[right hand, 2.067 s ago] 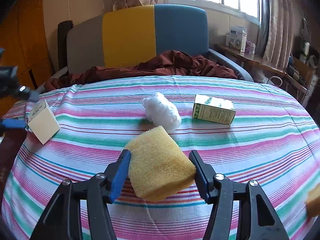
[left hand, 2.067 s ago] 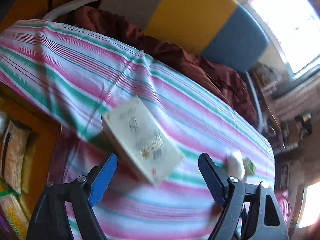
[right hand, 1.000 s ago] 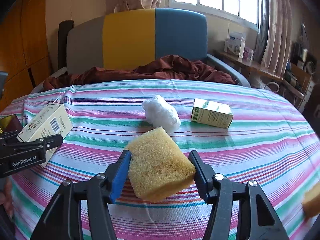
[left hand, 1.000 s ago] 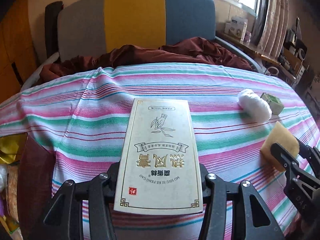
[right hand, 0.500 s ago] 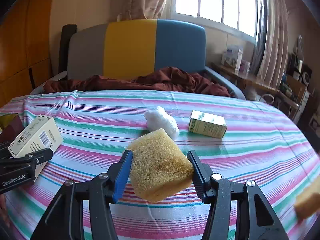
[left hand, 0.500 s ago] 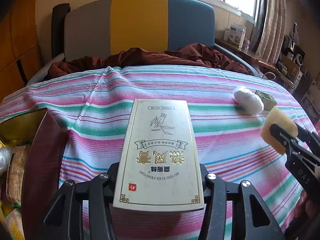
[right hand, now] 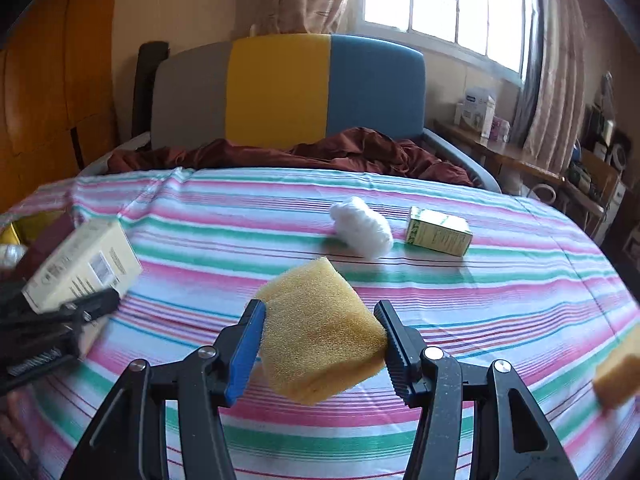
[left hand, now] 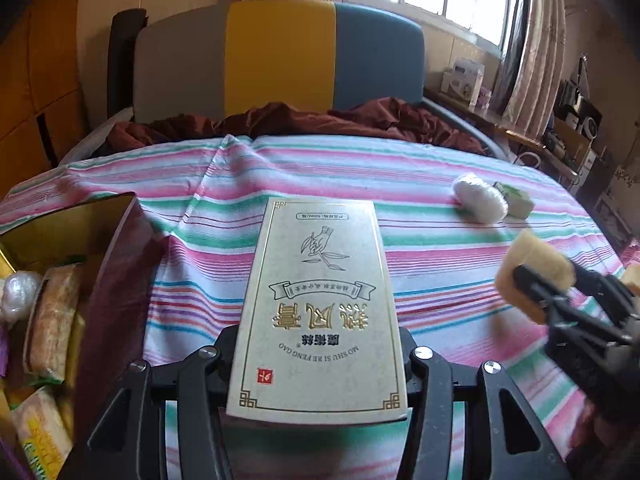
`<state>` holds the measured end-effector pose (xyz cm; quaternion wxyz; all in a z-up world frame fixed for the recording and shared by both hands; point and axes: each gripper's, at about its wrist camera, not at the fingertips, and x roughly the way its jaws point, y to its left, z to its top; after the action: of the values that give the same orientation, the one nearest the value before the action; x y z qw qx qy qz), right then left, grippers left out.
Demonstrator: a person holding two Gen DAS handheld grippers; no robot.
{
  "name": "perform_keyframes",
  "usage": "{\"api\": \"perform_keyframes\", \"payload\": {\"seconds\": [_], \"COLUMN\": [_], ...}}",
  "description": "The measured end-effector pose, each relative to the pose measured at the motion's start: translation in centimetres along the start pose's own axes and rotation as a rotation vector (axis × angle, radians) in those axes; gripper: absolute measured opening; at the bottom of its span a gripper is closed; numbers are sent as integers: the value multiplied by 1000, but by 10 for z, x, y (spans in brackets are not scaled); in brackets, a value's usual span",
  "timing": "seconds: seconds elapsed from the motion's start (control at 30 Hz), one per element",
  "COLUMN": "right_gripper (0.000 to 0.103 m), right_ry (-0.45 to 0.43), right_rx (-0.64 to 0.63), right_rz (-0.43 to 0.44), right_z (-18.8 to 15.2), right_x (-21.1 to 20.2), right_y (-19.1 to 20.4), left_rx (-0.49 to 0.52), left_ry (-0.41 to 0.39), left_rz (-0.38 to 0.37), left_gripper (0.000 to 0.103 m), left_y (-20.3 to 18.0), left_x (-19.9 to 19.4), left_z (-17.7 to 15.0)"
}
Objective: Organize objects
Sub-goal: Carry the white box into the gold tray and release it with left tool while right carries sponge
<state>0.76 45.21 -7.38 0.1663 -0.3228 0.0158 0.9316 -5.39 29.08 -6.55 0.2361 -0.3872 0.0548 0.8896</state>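
Note:
My left gripper (left hand: 318, 340) is shut on a cream box with gold print (left hand: 318, 308) and holds it above the striped cloth. The box also shows in the right wrist view (right hand: 82, 266), with the left gripper (right hand: 72, 316) at the left edge. My right gripper (right hand: 320, 328) is shut on a yellow sponge (right hand: 320, 328), lifted off the cloth; it shows in the left wrist view (left hand: 532, 276) at the right. A white wad (right hand: 362, 228) and a small green box (right hand: 438, 236) lie on the cloth further back.
A dark red box (left hand: 116, 280) with gold lining at the left holds several packets (left hand: 50, 320). The striped cloth (right hand: 480, 300) covers the table. A second yellow sponge (right hand: 618, 372) lies at the right edge. A chair with brown fabric (right hand: 280, 92) stands behind.
The left gripper closed on the cream box and lifted it back toward the near left, beside the open box. The right gripper has risen a little with the sponge.

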Motion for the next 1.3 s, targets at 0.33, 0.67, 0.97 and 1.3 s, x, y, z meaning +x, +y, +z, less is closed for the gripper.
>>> {"api": "perform_keyframes", "payload": {"seconds": [0.33, 0.67, 0.97, 1.3], "right_gripper": [57, 56, 56, 57], "right_ry": [12, -19, -58, -36], "right_rx": [-26, -44, -51, -19], "right_rz": [-32, -19, 42, 42], "right_z": [-3, 0, -4, -7], "right_x": [4, -9, -31, -26], "right_y": [5, 13, 34, 32], "left_rx": [-37, -96, -212, -247], "left_ry": [-3, -81, -20, 138], "left_rz": [-105, -99, -41, -41], "left_gripper": [52, 52, 52, 52], "left_y": [16, 63, 123, 142], "left_x": [-44, -95, -86, -42], "left_z": [-1, 10, 12, 7]}}
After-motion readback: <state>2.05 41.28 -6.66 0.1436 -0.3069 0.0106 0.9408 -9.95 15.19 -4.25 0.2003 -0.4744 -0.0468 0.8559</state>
